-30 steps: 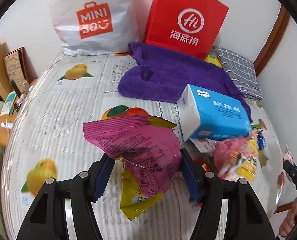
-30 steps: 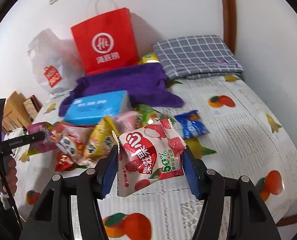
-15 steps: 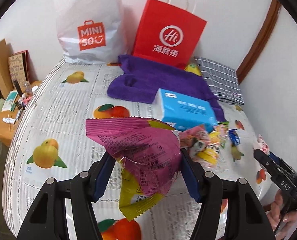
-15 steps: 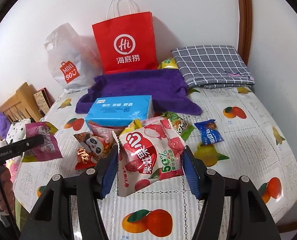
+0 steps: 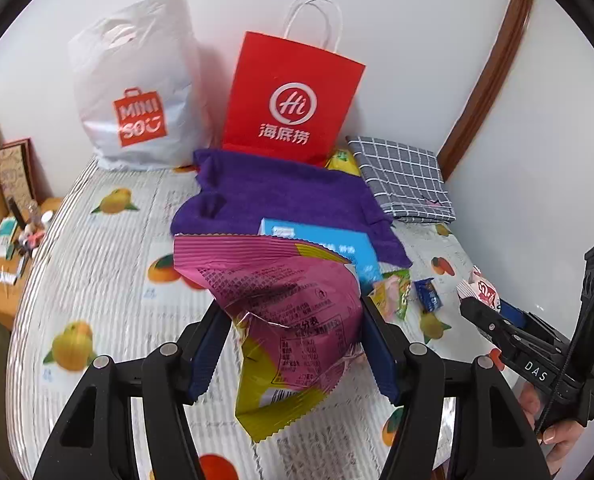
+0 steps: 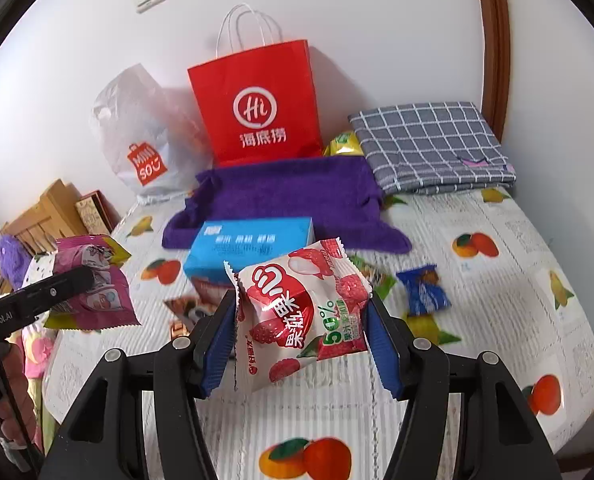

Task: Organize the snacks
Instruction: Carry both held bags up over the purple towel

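My left gripper is shut on a pink and yellow snack bag, held up above the table. My right gripper is shut on a white and red lychee jelly bag, also lifted. In the left wrist view the right gripper shows at the right edge with its bag. The pink bag in the left gripper appears at the left of the right wrist view. More snacks lie on the table: a blue wrapped candy and several packets beside a blue tissue box.
A red paper bag and a white plastic bag stand against the wall. A purple towel lies before them, a folded checked cloth at the right. The table has a fruit-print cover. Wooden furniture stands left.
Both grippers have risen with their bags still held, so the table looks farther below. The left one rose more, and the right gripper has come into its view.
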Demonstrator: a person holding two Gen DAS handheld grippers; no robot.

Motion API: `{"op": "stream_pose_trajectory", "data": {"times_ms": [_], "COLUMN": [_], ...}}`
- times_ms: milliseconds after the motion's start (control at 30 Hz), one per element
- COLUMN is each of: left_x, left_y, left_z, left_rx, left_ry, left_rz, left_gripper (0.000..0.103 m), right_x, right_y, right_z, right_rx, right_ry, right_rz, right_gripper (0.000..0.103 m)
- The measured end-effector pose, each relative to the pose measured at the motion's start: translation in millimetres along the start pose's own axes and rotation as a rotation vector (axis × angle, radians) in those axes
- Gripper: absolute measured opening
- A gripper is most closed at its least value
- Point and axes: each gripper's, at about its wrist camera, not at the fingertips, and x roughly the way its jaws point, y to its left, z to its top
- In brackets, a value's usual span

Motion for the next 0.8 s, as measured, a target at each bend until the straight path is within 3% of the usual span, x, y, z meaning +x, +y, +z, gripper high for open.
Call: {"op": "stream_pose_trajectory", "data": {"times_ms": [567,800], "left_x": [61.5,87.2], "left_y": [-11.2,11.4], "left_z": [80.5,109.9], "left_rx": [0.077,0.067], "left_ry": [0.011,0.01], "left_rz": [0.002,0.043], "left_gripper": [0.062,0.062], "right_x": [59.2,94.1], "right_y": [2.9,-6.2], "right_z": [94.9,123.8], "right_rx": [-0.047,-0.061], "right_ry": [-0.01,0.01], "right_rz": [0.027,0.024], "right_gripper": [0.061,0.061]}}
